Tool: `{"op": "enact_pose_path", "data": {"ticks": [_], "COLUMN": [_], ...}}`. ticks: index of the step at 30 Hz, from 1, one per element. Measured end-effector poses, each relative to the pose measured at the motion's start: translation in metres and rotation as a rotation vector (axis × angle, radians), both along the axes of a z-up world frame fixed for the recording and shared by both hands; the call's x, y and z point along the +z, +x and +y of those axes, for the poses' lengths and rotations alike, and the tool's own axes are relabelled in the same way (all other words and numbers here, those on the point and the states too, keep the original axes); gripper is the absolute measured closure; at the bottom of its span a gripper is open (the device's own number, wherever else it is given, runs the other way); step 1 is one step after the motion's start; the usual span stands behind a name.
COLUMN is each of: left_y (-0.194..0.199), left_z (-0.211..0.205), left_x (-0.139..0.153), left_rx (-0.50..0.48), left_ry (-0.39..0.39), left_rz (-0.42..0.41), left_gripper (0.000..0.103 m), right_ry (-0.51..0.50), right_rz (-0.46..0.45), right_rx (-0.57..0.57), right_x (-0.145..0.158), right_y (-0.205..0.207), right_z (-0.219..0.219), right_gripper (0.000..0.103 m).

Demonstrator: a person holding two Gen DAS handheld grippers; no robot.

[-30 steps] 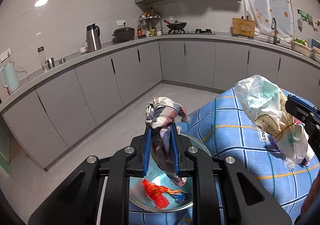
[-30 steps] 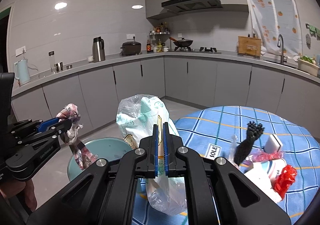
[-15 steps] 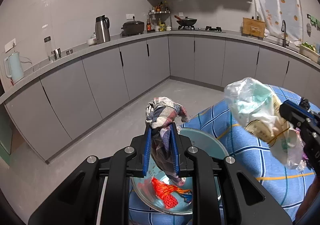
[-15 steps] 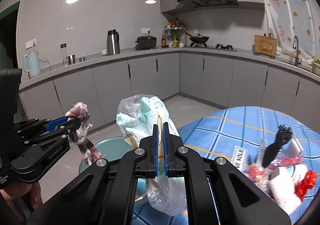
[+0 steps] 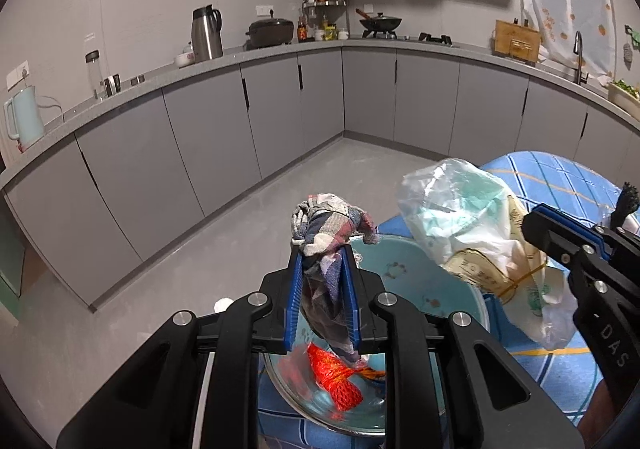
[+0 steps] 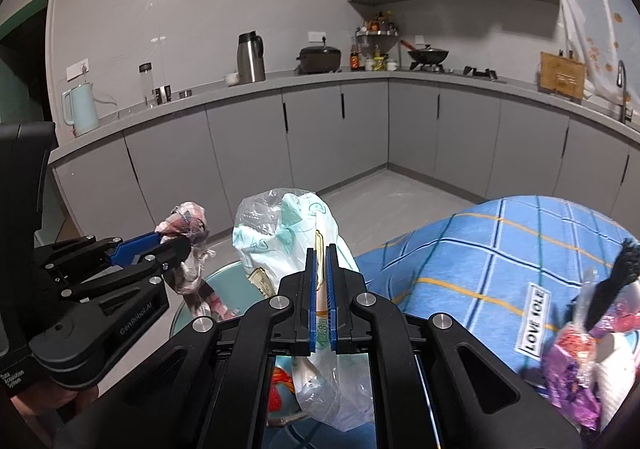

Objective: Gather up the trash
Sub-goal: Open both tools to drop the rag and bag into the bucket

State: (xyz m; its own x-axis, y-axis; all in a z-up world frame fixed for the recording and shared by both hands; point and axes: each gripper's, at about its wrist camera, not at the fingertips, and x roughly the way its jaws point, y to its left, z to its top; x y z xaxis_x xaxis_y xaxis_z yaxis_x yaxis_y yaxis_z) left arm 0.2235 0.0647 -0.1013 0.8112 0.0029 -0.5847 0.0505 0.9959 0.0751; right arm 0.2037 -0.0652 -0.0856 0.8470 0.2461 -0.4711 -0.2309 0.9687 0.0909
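My left gripper [image 5: 322,269] is shut on a crumpled plaid wrapper [image 5: 326,223] and holds it above a teal bowl [image 5: 416,277] at the table's left edge. Red mesh netting [image 5: 334,373] lies in the bowl. My right gripper [image 6: 320,261] is shut on a clear plastic bag [image 6: 288,225] with printed packaging inside, held over the same bowl [image 6: 218,281]. In the left wrist view the bag [image 5: 464,225] hangs just right of the wrapper. In the right wrist view the left gripper [image 6: 176,245] and its wrapper [image 6: 186,221] sit to the left of the bag.
A round table with a blue checked cloth [image 6: 500,241] holds more trash at the right: a black brush [image 6: 612,281], purple foil wrappers [image 6: 572,361] and a white roll [image 6: 616,353]. Grey cabinets [image 5: 208,121] and bare floor [image 5: 240,241] lie beyond.
The right gripper has carried the plastic bag leftward, closer to the wrapper and over the bowl. The left gripper holds the wrapper in much the same place.
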Motion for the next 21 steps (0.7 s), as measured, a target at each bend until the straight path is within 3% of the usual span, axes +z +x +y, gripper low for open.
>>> {"op": "enact_pose_path", "data": {"ticks": [7, 11, 14, 21], "left_y": [0.011, 0.013, 0.013, 0.007], "left_z": [0.002, 0.003, 0.003, 0.001], "left_x": [-0.015, -0.022, -0.024, -0.020], "left_rx": [0.008, 0.001, 0.002, 0.008], "left_ry": [0.002, 0.002, 0.004, 0.010], "left_rz": [0.035, 0.053, 0.057, 0.035], "left_gripper": [0.077, 0.075, 0.072, 0.058], "right_ry": [0.004, 0.010, 0.028, 0.032], "right_rz": [0.054, 0.083, 0.090, 0.079], "right_rx": [0.032, 0.032, 0.035, 0.008], "right_x": [-0.020, -0.030, -0.031, -0.025], "right_y": [0.016, 0.022, 0.022, 0.013], "right_z": [0.009, 0.007, 0.003, -0.011], "right_gripper": [0.097, 0.091, 0.075, 0.073]}}
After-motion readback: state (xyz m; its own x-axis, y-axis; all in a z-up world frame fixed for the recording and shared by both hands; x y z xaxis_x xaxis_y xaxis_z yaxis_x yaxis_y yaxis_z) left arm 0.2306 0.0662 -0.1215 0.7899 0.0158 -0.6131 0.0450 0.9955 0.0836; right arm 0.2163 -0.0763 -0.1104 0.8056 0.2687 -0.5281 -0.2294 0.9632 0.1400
